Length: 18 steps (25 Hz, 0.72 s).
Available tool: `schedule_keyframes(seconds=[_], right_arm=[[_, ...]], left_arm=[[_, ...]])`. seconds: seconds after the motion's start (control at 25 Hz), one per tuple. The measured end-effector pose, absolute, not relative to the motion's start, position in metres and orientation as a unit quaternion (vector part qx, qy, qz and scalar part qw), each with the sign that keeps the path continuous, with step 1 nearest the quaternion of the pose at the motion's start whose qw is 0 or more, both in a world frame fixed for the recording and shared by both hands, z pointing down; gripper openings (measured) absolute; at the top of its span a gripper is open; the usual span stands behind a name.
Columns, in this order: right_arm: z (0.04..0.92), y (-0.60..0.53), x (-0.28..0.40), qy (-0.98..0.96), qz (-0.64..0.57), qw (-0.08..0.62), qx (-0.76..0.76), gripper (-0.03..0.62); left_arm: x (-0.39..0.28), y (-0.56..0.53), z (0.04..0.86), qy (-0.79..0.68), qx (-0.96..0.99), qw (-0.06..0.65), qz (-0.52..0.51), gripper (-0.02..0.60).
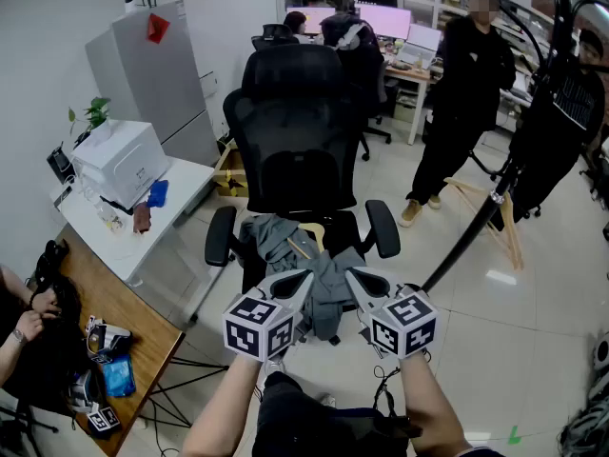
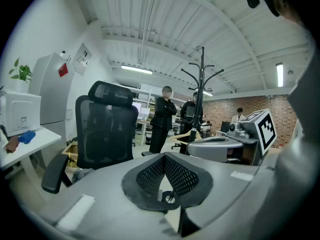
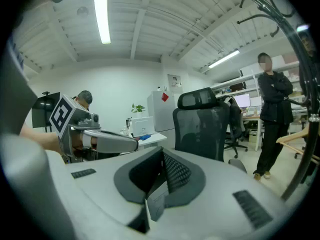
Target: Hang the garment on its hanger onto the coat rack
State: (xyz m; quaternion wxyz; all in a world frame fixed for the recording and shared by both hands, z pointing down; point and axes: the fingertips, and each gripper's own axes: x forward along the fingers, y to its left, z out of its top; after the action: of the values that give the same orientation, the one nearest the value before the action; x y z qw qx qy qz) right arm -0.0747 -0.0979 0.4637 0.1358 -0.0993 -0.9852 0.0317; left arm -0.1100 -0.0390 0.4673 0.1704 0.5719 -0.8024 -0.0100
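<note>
A grey garment (image 1: 328, 279) lies crumpled on the seat of a black office chair (image 1: 300, 131), with its wooden hanger (image 1: 306, 241) showing on top. My left gripper (image 1: 303, 276) and right gripper (image 1: 350, 274) hover side by side just in front of the seat, above the garment's near edge. Both are shut with nothing between the jaws. The black coat rack (image 1: 476, 227) stands to the right of the chair. It also shows in the left gripper view as a coat rack (image 2: 201, 84) with curved hooks, and at the right edge of the right gripper view (image 3: 306, 84). The left gripper (image 2: 164, 155) and right gripper (image 3: 162, 151) point toward the chair.
A person in black (image 1: 466, 93) stands beside the rack. Another wooden hanger (image 1: 504, 222) hangs low by the rack's pole. A white table (image 1: 181, 184) with a printer (image 1: 119, 160) and a wooden desk (image 1: 124, 312) line the left. A seated person's hand (image 1: 29, 322) is at far left.
</note>
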Motion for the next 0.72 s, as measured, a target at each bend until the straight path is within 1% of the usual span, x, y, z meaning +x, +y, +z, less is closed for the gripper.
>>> schedule_keyframes(seconds=[0.4, 0.72], right_arm=[[0.492, -0.114, -0.123, -0.982, 0.041, 0.161, -0.089, 0.003], [0.542, -0.135, -0.189, -0.974, 0.064, 0.211, -0.045, 0.009]], left_arm=[[-0.163, -0.058, 0.486, -0.800, 0.574, 0.177, 0.001, 0.002], [-0.232, -0.069, 0.533, -0.776, 0.592, 0.217, 0.010, 0.002]])
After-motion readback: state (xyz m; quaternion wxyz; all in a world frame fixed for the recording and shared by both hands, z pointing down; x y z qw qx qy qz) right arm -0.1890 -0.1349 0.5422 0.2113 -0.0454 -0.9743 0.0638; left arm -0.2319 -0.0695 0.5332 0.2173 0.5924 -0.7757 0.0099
